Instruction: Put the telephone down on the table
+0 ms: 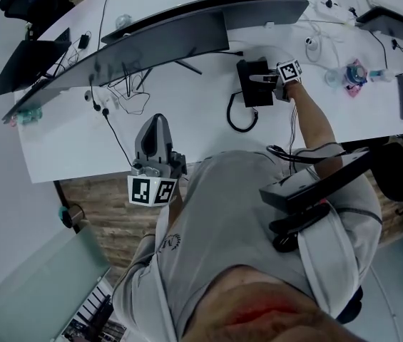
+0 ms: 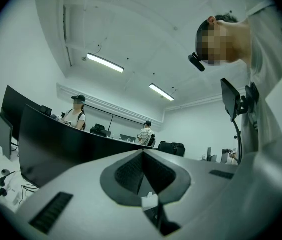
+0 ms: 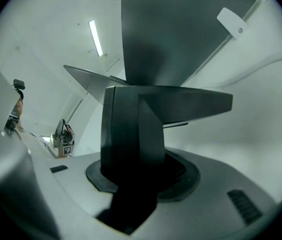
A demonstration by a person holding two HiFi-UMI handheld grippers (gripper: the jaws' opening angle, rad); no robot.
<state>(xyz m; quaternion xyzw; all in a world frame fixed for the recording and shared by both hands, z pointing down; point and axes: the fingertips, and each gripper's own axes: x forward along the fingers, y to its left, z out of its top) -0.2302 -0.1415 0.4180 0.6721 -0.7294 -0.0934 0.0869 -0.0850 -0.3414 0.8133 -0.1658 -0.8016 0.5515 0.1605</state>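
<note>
**A:** Big white table (image 1: 187, 112) across the top of the head view, with the long curved monitors (image 1: 165, 38) sweeping over its far side. In front of them sits our item: the black telephone (image 1: 250, 92), right of centre and low over the tabletop.

**B:** Is it down? From above I can't tell whether the base is touching the table or hanging just clear of it. The coiled cord (image 1: 242, 120) loops onto the surface just beside it on the near side.

**A:** The right gripper (image 1: 269, 79) has it, no question. In the right gripper view a dark block fills the gap, with the jaws clamped on both sides of it.

**B:** And the left gripper (image 1: 157, 123)?

**A:** It's well apart from the action, hanging near the table's front edge by the person's body. Its jaws are pressed together with nothing between them.

**B:** So I'd call this the set-down step, close to the end.

**A:** Agreed. As I read it, the next move is to settle the telephone flat on bare table and keep it square. Only then should the right jaws spread and draw back.

**B:** One risk is that cord. Pull away carelessly and it could drag the telephone along.
</note>
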